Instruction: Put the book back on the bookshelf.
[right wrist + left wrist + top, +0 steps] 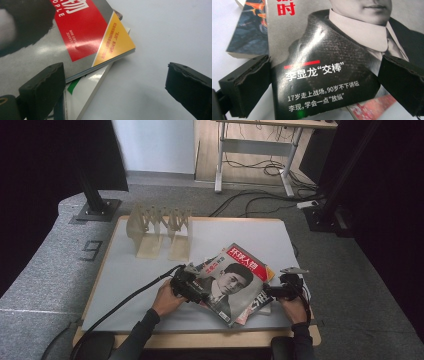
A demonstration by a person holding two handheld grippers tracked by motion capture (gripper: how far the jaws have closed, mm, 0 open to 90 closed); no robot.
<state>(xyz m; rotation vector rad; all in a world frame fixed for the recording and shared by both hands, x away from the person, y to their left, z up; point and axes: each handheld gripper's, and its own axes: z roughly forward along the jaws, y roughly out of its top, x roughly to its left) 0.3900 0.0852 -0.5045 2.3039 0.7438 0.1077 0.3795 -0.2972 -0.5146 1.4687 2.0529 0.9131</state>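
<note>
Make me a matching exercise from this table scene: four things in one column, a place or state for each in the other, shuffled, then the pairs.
1. magazine
2. rack
3. left gripper
4. right gripper

A. open, at the stack's right edge
B. top of the stack
C. far left of the table
D. open, jaws either side of the magazine's corner

Pairs: 1-B, 2-C, 3-D, 4-A

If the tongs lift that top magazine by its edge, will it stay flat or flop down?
The magazine would probably flop: it looks thin, and its glossy cover already shows dents in the left gripper view. That shine suggests it may slip. The left tongs stand open around its lower edge, so one edge alone would likely sag.
</note>
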